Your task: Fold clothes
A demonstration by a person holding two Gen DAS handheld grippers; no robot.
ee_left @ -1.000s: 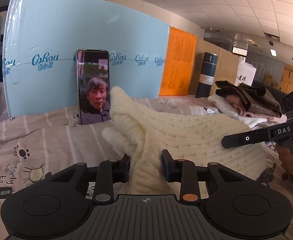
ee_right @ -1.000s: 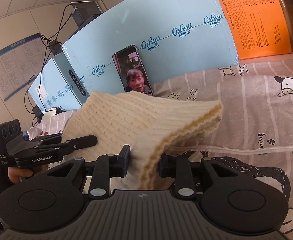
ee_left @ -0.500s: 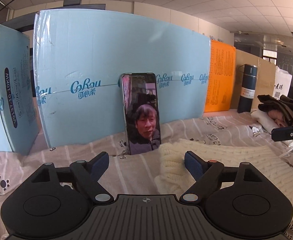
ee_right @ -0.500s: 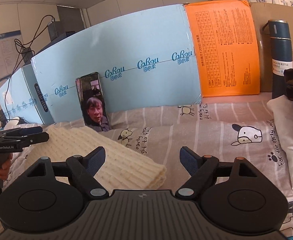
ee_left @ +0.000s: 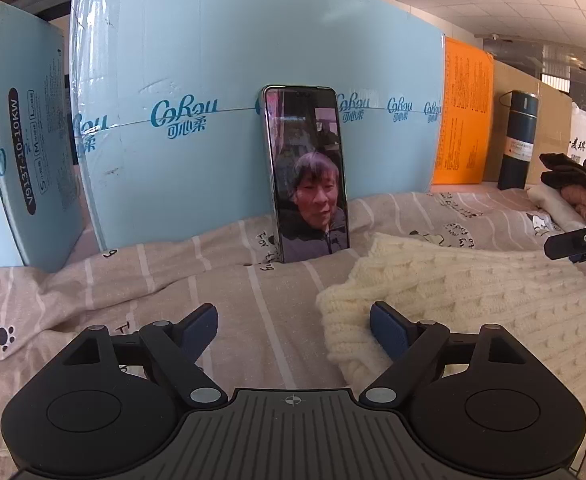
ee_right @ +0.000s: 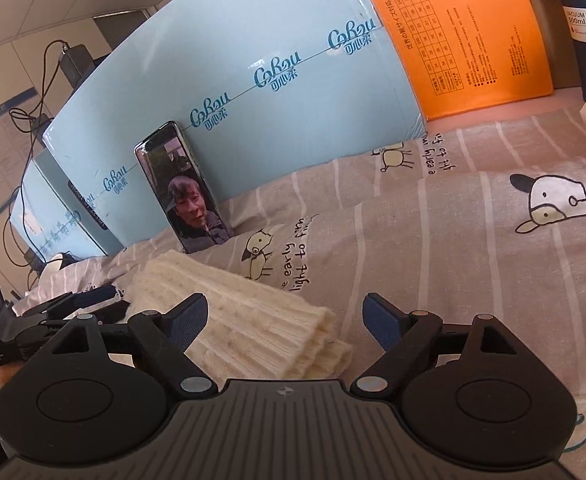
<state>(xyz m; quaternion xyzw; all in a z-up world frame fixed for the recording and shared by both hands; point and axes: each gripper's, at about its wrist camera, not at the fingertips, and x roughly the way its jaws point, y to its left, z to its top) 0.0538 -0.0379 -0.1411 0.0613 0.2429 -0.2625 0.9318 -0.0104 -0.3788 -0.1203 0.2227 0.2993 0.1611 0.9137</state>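
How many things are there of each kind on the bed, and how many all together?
Cream knitted sweaters: 1
Phones: 1
Light blue boxes: 2
Orange boxes: 1
Dark bottles: 1
Piles of other clothes: 1
Grippers, left and right, jaws open: 2
Total: 9

Cream cable-knit sweater (ee_left: 473, 296) is lying on a taupe bedsheet (ee_left: 141, 280) w/ thin white stripes, black paw prints, cartoon cows & black lettering. Behind it, pale-blue boxes (ee_left: 213, 80) are showing teal logo print, next to an orange panel (ee_right: 461, 36) w/ a fine black grid & a dark teal bottle (ee_left: 519, 140) w/ a white label. Both grippers, left (ee_left: 293, 326) & right (ee_right: 285, 318), are showing black bodies w/ navy-blue pads (ee_left: 389, 328).
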